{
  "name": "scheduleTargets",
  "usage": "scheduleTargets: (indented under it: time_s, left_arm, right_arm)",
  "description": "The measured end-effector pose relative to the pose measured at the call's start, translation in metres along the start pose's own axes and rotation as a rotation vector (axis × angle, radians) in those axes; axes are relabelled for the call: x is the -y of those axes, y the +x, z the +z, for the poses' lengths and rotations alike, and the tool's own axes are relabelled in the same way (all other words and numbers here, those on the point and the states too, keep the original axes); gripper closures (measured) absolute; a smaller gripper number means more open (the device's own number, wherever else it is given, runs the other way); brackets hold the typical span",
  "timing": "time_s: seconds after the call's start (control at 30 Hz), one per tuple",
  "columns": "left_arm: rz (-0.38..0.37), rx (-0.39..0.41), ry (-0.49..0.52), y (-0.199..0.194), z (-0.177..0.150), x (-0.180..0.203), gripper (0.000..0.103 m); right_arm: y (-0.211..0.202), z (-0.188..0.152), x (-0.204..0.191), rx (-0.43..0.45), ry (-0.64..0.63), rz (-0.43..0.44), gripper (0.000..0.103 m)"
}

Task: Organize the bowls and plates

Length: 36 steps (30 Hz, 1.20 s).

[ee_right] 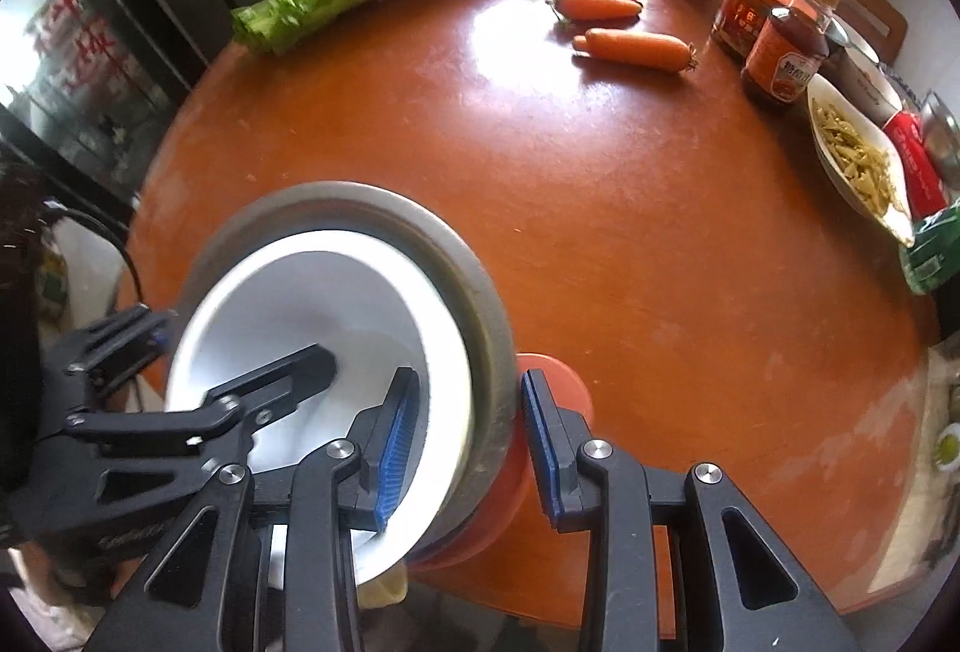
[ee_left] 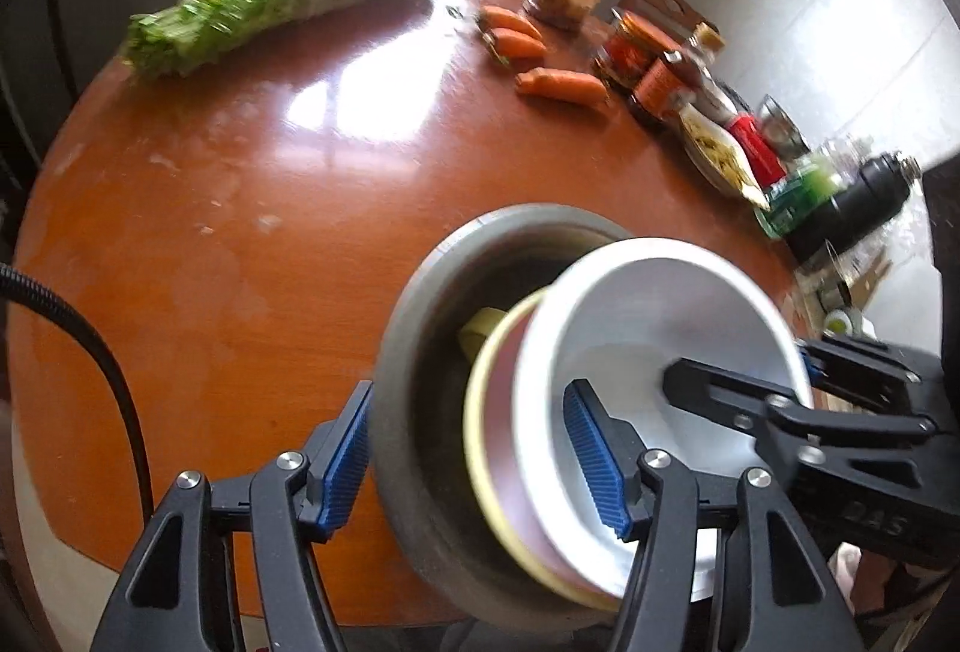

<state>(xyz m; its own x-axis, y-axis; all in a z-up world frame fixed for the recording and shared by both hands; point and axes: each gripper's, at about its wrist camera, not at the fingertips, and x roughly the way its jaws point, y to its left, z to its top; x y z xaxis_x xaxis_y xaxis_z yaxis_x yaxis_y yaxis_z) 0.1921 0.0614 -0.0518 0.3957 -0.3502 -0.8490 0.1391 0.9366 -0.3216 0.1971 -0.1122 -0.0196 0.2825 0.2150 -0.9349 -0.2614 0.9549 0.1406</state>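
Mid-stacking at the near edge of the bench [ee_right: 600, 232]: white bowl [ee_left: 654, 316] nested tilted inside grey bowl [ee_left: 414, 340]. Left hand-held gripper [ee_left: 474, 463] and right hand-held gripper [ee_right: 465, 433] each straddling the rims, spread, not clamped. Next: seat stack level, upright

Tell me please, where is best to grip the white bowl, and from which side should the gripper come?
Grip the white bowl by its thin rim, one finger inside and one outside. It lies tilted inside the grey metal bowl, so its outer wall is mostly covered; probably only the open mouth, facing the near table edge, gives access. Come from there, as the right gripper does.
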Motion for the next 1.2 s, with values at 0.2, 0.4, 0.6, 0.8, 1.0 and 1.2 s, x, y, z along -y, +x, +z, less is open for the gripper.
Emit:
scheduleTargets:
  time_s: [0.2, 0.4, 0.6, 0.8, 1.0, 1.2]
  left_arm:
    - [0.069, 0.166, -0.011, -0.038, -0.009, -0.003, 0.041]
    - [0.105, 0.278, -0.005, -0.068, -0.029, 0.001, 0.041]
    - [0.120, 0.337, 0.034, -0.081, -0.056, 0.011, 0.041]
    - [0.162, 0.411, 0.082, -0.090, -0.088, 0.024, 0.041]
    - [0.172, 0.468, 0.087, -0.103, -0.113, 0.025, 0.041]
    - [0.252, 0.481, 0.127, -0.104, -0.133, 0.033, 0.040]
  right_arm:
    - [-0.035, -0.020, -0.004, 0.179, 0.060, -0.049, 0.062]
    - [-0.065, -0.058, -0.003, 0.320, 0.179, -0.080, 0.057]
    - [-0.085, -0.105, -0.015, 0.429, 0.248, -0.154, 0.057]
    - [-0.101, -0.156, -0.038, 0.509, 0.290, -0.210, 0.057]
    - [-0.102, -0.193, -0.064, 0.552, 0.293, -0.240, 0.049]
    - [-0.097, -0.211, -0.082, 0.562, 0.248, -0.224, 0.049]
